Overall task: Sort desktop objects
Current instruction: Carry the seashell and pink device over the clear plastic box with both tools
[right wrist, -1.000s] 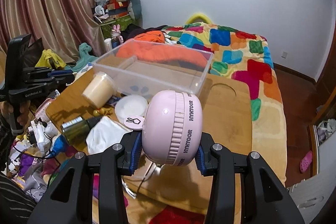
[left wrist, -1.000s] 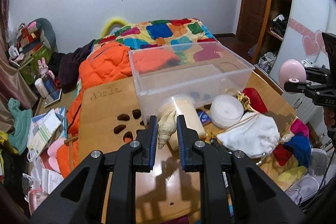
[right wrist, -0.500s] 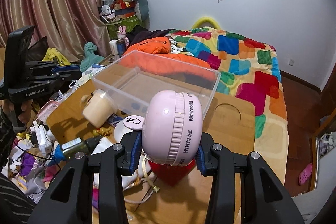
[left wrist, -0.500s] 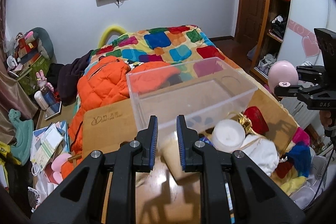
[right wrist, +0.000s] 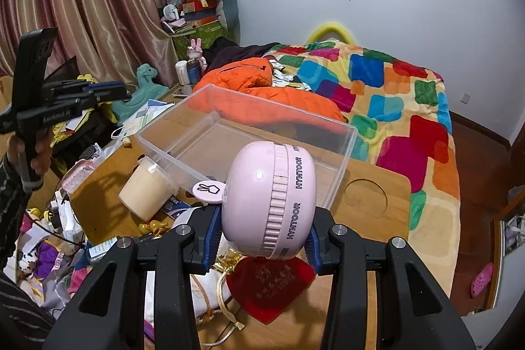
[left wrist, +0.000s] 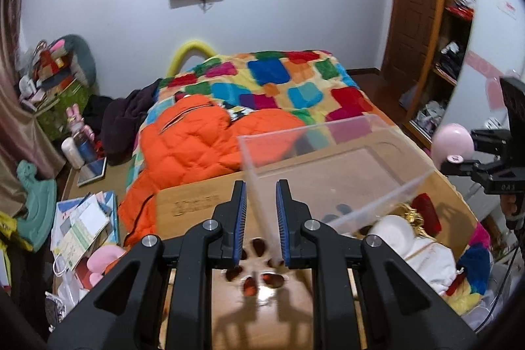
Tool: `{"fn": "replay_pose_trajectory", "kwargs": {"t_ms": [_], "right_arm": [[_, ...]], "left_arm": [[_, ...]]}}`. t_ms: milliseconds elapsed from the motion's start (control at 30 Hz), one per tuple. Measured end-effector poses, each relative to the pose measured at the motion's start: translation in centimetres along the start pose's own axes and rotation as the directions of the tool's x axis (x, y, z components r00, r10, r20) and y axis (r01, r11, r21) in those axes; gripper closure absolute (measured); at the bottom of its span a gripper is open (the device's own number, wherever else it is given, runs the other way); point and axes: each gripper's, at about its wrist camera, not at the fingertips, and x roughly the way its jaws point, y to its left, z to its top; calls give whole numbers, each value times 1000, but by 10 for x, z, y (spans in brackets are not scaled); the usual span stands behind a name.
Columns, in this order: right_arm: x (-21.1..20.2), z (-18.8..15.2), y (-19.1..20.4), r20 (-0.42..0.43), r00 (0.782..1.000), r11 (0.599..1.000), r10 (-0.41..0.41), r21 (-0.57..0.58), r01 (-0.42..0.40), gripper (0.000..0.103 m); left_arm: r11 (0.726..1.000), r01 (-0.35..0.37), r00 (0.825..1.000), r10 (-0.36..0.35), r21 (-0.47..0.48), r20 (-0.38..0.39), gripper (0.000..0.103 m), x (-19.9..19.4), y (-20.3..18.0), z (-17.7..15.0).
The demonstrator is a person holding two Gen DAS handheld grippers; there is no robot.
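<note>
Two grippers are being held over the wooden table [right wrist: 370, 195]. A pink HYNTOOR fan [right wrist: 269, 202] is being pinched at lower centre by the right gripper [right wrist: 262, 236], just in front of the clear plastic bin [right wrist: 183, 127]. The left gripper [left wrist: 261, 218] is being held spread and unloaded at lower centre, the bin's near corner [left wrist: 259, 205] seen between its pads.

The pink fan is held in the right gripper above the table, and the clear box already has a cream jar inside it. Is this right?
Not quite. The right wrist view shows the cream jar lying on the table outside the clear box, which looks empty. The right gripper does hold the pink fan.
</note>
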Motion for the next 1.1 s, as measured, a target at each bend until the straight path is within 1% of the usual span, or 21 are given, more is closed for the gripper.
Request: {"fn": "replay_pose_trajectory", "kwargs": {"t_ms": [67,133,267,367,433,467,533,567,600,767,833,933,1100], "right_arm": [[5,1,0,-8,1000,1000,8,4,-8,65],[9,2,1,-15,1000,1000,11,4,-11,65],[12,4,3,-19,1000,1000,17,-3,-17,65],[13,6,4,-22,1000,1000,16,-6,-16,65],[14,8,6,-26,1000,1000,14,-6,-14,65],[15,8,7,-28,1000,1000,11,-5,-12,65],[16,9,8,-33,999,1000,10,-3,-10,65],[16,9,9,-35,999,1000,7,1,-7,65],[17,9,9,-36,999,1000,7,5,-7,65],[22,11,13,-50,999,1000,-5,21,6,65],[23,12,16,-56,998,1000,-6,20,8,65],[26,14,21,-61,998,1000,-11,8,12,65],[28,16,29,-72,997,1000,-15,-7,14,65]], "left_arm": [[1000,-12,1000,12,-4,2,86,0,10,0],[1000,-19,1000,19,-8,-13,86,3,21,-4],[999,-34,996,32,-31,-78,86,18,40,-21],[999,-41,992,37,-28,-121,86,28,50,-36],[999,-32,990,28,-24,-141,86,34,55,-45],[999,-24,989,21,-22,-148,85,36,57,-49],[1000,-18,986,16,-11,-163,80,40,61,-58],[1000,-16,986,15,-4,-169,76,42,63,-63],[1000,-13,984,14,3,-175,74,44,64,-68],[1000,-15,976,16,7,-216,74,56,76,-87],[1000,-8,975,6,-11,-224,74,60,82,-90],[1000,1,976,-5,-22,-216,74,64,87,-92],[1000,17,978,-22,-25,-206,74,68,85,-95]]}}
